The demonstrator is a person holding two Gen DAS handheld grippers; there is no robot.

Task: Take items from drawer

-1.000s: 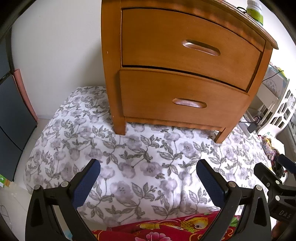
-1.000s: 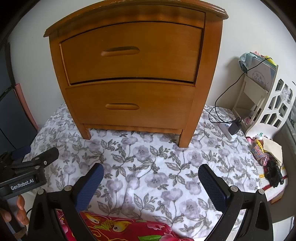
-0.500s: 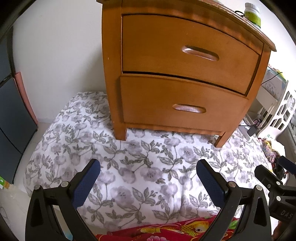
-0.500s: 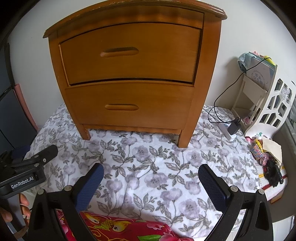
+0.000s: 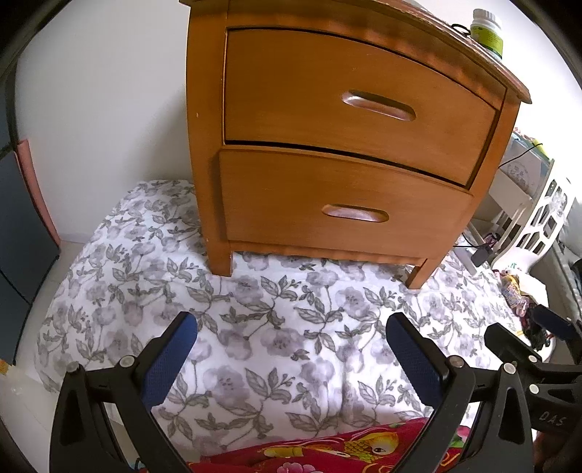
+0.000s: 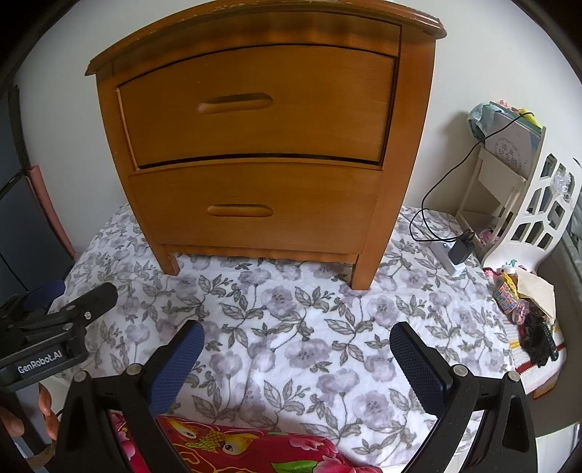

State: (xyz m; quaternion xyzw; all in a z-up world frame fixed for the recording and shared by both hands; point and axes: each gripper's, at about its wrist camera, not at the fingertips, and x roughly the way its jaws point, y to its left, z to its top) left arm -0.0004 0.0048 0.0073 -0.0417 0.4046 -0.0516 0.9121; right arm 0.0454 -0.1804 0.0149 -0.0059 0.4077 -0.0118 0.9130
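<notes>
A wooden nightstand (image 5: 342, 138) (image 6: 262, 145) stands on a floral sheet, with both its drawers pushed in. The top drawer (image 5: 356, 109) (image 6: 254, 105) and bottom drawer (image 5: 338, 214) (image 6: 251, 211) each have a recessed slot handle. What the drawers hold is hidden. My left gripper (image 5: 291, 353) hovers open over the sheet, well short of the nightstand, with nothing between its blue pads. My right gripper (image 6: 296, 356) is likewise open and empty, at about the same distance. Each gripper shows at the edge of the other's view.
A green-labelled bottle (image 5: 487, 27) stands on the nightstand top. Right of the nightstand are a white cut-out shelf (image 6: 523, 189), a power strip with a charger and cable (image 6: 454, 251), and small clutter (image 6: 523, 302). A red patterned cloth (image 6: 232, 447) lies under the grippers. Dark furniture (image 5: 14, 247) stands at left.
The left gripper has drawn back and tilted up, so the nightstand sits lower and more fully in its view. The right view has shifted only slightly. Both grippers stay open.
</notes>
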